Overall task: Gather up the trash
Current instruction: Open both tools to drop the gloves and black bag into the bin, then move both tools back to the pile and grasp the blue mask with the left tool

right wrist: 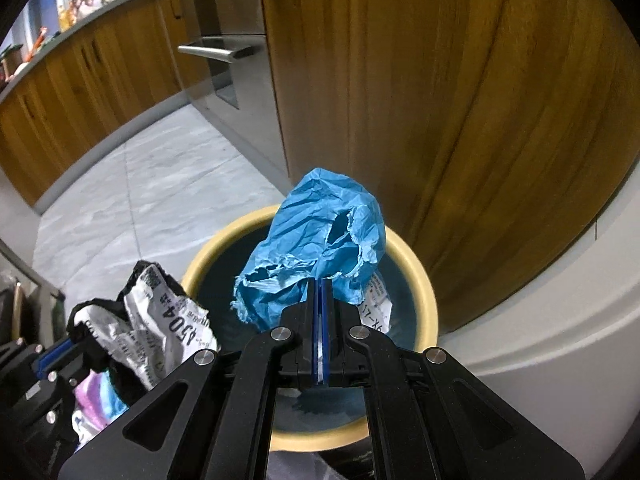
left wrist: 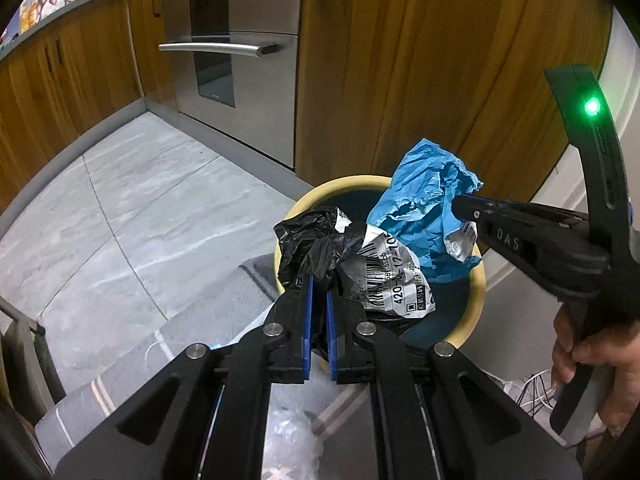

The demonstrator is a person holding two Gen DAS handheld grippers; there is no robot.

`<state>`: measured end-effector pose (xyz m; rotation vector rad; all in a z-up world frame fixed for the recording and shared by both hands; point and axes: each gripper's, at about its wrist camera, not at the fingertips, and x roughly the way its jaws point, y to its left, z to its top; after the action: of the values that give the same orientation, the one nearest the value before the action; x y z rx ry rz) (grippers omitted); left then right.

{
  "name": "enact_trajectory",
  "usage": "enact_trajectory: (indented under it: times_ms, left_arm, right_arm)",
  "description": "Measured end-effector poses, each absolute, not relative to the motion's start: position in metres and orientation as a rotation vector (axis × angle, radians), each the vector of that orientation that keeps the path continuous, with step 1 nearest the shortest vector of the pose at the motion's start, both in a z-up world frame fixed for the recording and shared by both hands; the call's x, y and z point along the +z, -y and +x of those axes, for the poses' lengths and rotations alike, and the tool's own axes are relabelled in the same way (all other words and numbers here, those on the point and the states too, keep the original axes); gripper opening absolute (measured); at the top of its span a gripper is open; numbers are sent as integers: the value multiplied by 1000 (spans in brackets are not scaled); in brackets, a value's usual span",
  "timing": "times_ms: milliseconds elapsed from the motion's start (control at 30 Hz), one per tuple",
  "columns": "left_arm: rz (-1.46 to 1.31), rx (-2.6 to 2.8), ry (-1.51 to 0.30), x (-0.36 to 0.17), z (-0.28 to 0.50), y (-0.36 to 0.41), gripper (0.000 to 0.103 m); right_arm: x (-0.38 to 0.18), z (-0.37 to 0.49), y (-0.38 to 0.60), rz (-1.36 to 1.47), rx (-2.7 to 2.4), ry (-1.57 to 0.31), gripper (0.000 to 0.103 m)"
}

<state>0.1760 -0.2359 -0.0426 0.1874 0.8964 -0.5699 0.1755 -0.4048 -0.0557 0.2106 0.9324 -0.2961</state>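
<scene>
Two grippers: both were clamped on crumpled trash above the bin.
Left gripper: pinched a black plastic bag with a white printed label.
Right gripper: clenched on blue crumpled paper.
Bin: round, cream-rimmed, on the grey tile floor beside a wooden cabinet.
Hand: gripped the right tool's handle.

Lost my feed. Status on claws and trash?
Left claw shut on black bag. Right claw shut on blue paper. Both over bin. Nothing blocking.
</scene>
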Motion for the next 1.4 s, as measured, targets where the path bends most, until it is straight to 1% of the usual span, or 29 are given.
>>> enact_trajectory:
  times_ms: [400, 433, 467, 533, 600, 633, 667, 733, 767, 800, 833, 900, 967, 1000, 1033, 1100, 1133, 1167, 1333, 1400]
  left_arm:
    - [171, -605, -949, -58, 190, 254, 7]
    - [168, -602, -950, -58, 190, 253, 7]
    - [165, -601, -950, -59, 190, 252, 11]
    - [163, -593, -942, -57, 191, 249, 16]
    - [165, -579, -930, -55, 191, 247, 32]
    - [164, -571, -923, -53, 191, 245, 34]
    - [161, -566, -917, -50, 190, 242, 35]
    - [158, -556, -916, -49, 190, 237, 36]
    - [159, -546, -915, -48, 188, 234, 36]
    - [157, -538, -916, -48, 188, 232, 37]
    - [155, -532, -916, -47, 186, 229, 39]
    - [148, -518, -914, -46, 183, 222, 45]
    - [139, -500, -911, -42, 178, 211, 49]
    - [137, -492, -909, -41, 176, 207, 55]
    - [135, -481, -902, -38, 174, 202, 58]
    - [137, -462, -887, -32, 167, 192, 65]
    - [138, -449, -877, -28, 163, 186, 68]
    - [138, -437, -867, -25, 161, 182, 74]
    - [139, -394, -827, -8, 146, 158, 85]
    - [140, -382, -809, -1, 140, 151, 91]
  right_arm:
    - [-67, 182, 402, 205, -295, -981, 3]
    - [-67, 182, 401, 205, -294, -982, 5]
    - [-67, 182, 401, 204, -293, -983, 6]
    - [-68, 183, 402, 209, -291, -983, 13]
    - [-68, 184, 403, 213, -291, -982, 17]
    - [-67, 181, 402, 214, -293, -979, 21]
    - [-67, 180, 402, 216, -294, -975, 24]
    - [-65, 179, 402, 218, -290, -963, 39]
    - [-64, 178, 401, 216, -286, -956, 45]
    - [-62, 177, 401, 214, -283, -951, 48]
    - [-62, 178, 401, 214, -279, -947, 56]
    - [-61, 176, 401, 215, -273, -938, 63]
    - [-60, 175, 399, 215, -268, -932, 71]
    - [-59, 174, 397, 212, -261, -925, 73]
    - [-57, 173, 395, 204, -254, -916, 79]
    - [-55, 171, 389, 186, -240, -901, 82]
    - [-53, 170, 386, 171, -232, -894, 85]
    - [-52, 170, 383, 162, -231, -889, 89]
    - [-46, 164, 374, 96, -257, -866, 94]
    - [-43, 161, 374, 95, -265, -855, 96]
